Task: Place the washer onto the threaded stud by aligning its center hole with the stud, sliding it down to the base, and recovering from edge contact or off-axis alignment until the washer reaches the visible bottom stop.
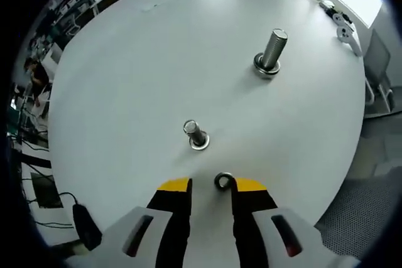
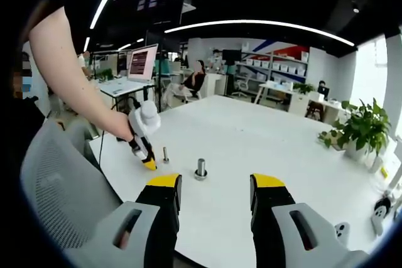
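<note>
Your left hand-held gripper (image 1: 212, 187), jaws partly open, carries the washer (image 1: 224, 181) against its right jaw, low centre. Carry it over the small threaded stud (image 1: 195, 134) just above, centring the hole. Your right hand-held gripper (image 2: 214, 186) hangs wide open, empty.

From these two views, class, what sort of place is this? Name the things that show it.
Probably an open-plan office or lab: a big white table, a desk monitor, stocked shelves and a potted plant by the window.
</note>
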